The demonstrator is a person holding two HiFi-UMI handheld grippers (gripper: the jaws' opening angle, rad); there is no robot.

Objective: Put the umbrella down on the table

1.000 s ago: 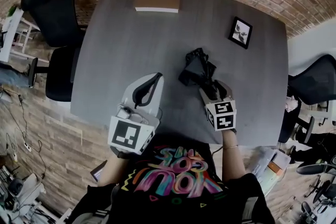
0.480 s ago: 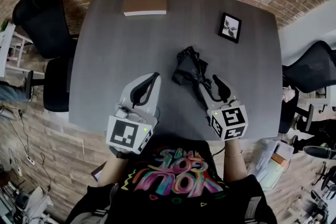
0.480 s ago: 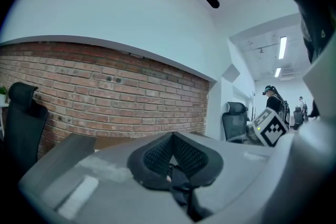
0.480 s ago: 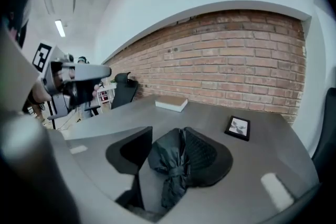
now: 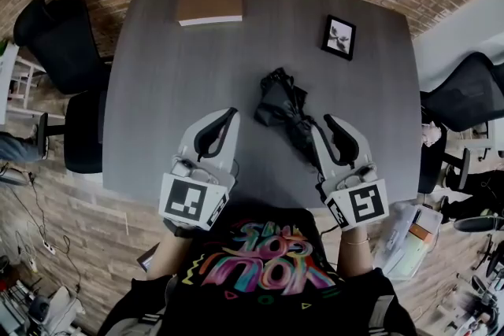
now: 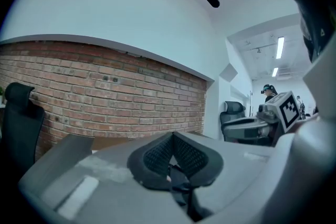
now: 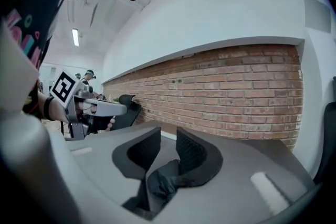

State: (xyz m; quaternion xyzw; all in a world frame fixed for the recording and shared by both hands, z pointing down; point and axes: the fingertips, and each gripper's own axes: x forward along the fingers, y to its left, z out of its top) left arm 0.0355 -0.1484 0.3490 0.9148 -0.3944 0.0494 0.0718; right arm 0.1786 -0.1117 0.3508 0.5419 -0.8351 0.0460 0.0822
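A black folded umbrella (image 5: 283, 108) lies on the grey table (image 5: 157, 90), right of centre. Its thin end runs toward the near edge beside my right gripper (image 5: 329, 122). That gripper hovers just right of the umbrella and clear of it. Its jaws are closing, a gap still shows between the pads (image 7: 191, 152), and nothing is in it. In the right gripper view (image 7: 168, 136) black umbrella fabric (image 7: 168, 178) shows low, below the jaws. My left gripper (image 5: 234, 112) is held left of the umbrella, its pads (image 6: 157, 152) meeting at the tip (image 6: 172, 136) with nothing between them.
A small framed picture (image 5: 339, 37) lies at the table's far right and a flat brown box (image 5: 209, 4) at its far edge. Black office chairs stand left (image 5: 59, 31) and right (image 5: 461, 94) of the table. A brick wall (image 7: 236, 92) runs behind it.
My right gripper has let go of the umbrella, lifted and drawn back toward the near edge, with its jaws narrowing. The umbrella stays lying on the table. The left gripper has hardly moved.
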